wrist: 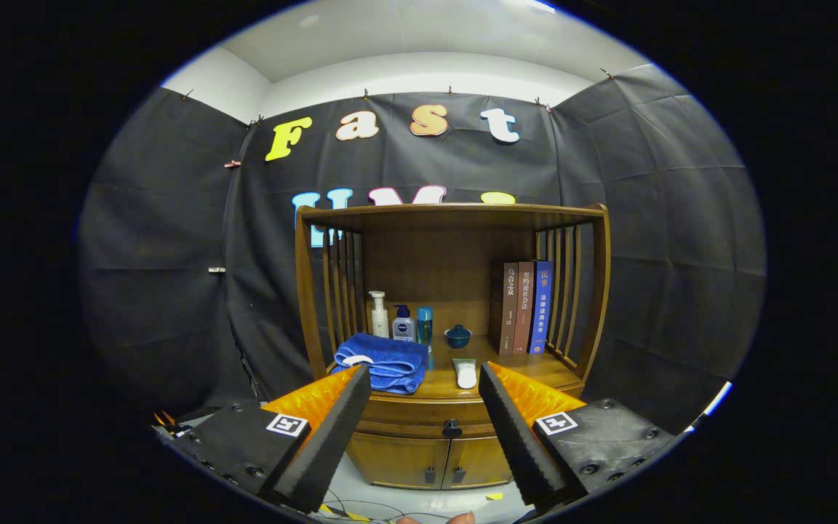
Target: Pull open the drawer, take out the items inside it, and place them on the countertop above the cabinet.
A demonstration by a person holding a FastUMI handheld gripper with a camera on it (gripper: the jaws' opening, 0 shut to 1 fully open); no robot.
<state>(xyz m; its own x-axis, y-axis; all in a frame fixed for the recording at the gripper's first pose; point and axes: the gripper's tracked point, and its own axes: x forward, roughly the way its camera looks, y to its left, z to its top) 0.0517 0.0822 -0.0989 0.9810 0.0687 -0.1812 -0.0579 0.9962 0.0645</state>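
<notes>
A wooden cabinet (451, 306) stands ahead of me against the booth wall. Its drawer (419, 418) is closed, with a small dark knob (452, 428) in the middle, seen between my fingers. On the countertop (535, 367) above the drawer lie a folded blue towel (382, 362) and a white tube (465, 372). My gripper (425, 378) is open, held back from the cabinet, with nothing between its fingers. What the drawer holds is hidden.
At the back of the countertop stand a white pump bottle (379, 314), a small blue-capped bottle (403, 324), a teal bottle (425, 325) and a dark blue lidded cup (457, 335). Three books (524, 307) stand at the right. Two lower doors (433, 460) sit under the drawer.
</notes>
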